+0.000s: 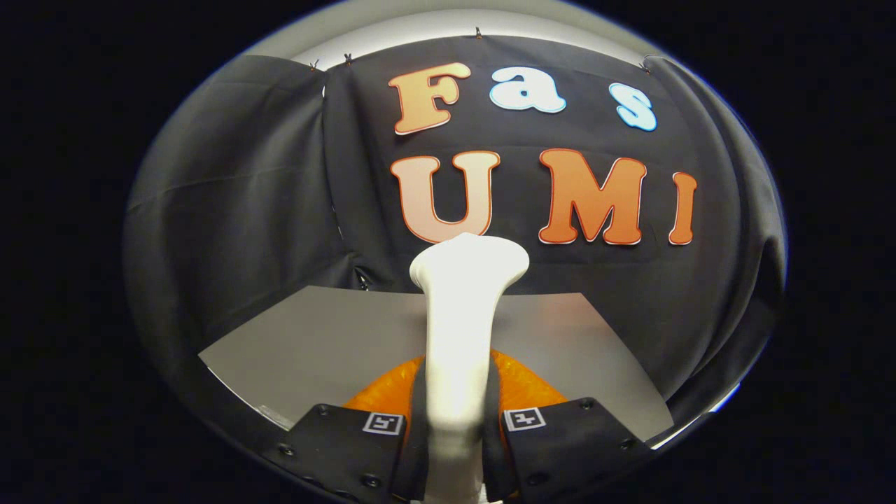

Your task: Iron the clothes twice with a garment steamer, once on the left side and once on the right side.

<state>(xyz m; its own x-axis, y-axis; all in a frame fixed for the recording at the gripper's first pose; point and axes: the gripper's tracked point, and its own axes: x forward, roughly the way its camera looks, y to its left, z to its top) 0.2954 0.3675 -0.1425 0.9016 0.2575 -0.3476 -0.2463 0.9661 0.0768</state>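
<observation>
While the gripper [455,427] is closed on the steamer [462,329], which stands up between its fingers over the table [315,336], I should keep it upright and steady

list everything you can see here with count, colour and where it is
garment steamer: one, white, upright between the fingers, head flaring above them
table: one, grey, beneath and beyond the steamer
orange thing: one, orange, low behind the steamer, just past the fingers; cannot tell what it is
cloth wall: black, hanging behind and beside the table
gripper: one, both fingers pressed on the steamer's handle
</observation>
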